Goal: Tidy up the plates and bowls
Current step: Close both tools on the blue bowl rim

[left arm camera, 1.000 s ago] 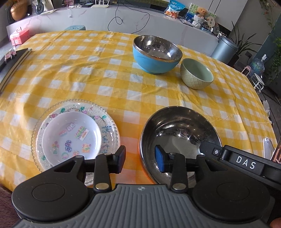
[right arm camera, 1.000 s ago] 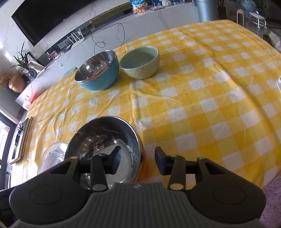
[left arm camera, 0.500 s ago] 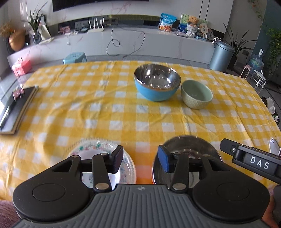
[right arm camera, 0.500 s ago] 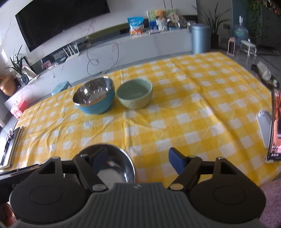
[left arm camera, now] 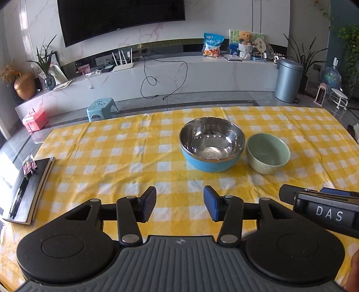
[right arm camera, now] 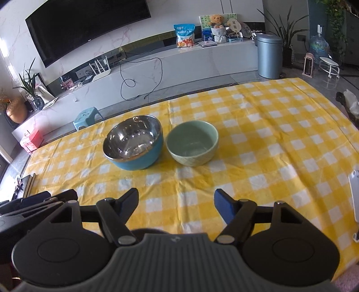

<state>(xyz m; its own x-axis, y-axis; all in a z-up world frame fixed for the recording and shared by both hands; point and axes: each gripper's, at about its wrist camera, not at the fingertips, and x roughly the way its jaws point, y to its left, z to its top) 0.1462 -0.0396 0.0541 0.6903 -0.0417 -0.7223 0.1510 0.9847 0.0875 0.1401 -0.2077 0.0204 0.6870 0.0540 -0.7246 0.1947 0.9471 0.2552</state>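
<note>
Close to the left wrist camera, the left gripper (left arm camera: 180,203) hangs over the near part of the tabletop (left arm camera: 125,157). Its fingers (left arm camera: 148,203) are wide apart and hold nothing. Only the yellow and white checked cloth (left arm camera: 107,170) shows between them. Just to its right, a black part of the other tool with the letters DAS (left arm camera: 328,213) pokes in.

The right gripper (right arm camera: 176,205) hangs over the near cloth too. Its fingers (right arm camera: 224,209) are spread even wider and are also bare. A dark round edge peeks out just under the gripper body, but I cannot tell what it is.

On the left edge of the tabletop lies a black notebook (left arm camera: 27,191) with a pen on it.

Farther out, near the middle of the tabletop, sit two bowls side by side, well apart from both grippers. The blue bowl (right arm camera: 133,143) is shiny metal inside and stands upright. The green bowl (right arm camera: 193,143) stands upright just to its right. They are very close, and I cannot tell if they touch.

Past the tabletop, a small blue stool (left arm camera: 102,109) stands on the floor. A grey bin (right arm camera: 269,56) stands off to the right. A long white shelf holds a snack bag and a teddy bear (left arm camera: 245,38). A big black TV (left arm camera: 119,15) hangs on the wall.
</note>
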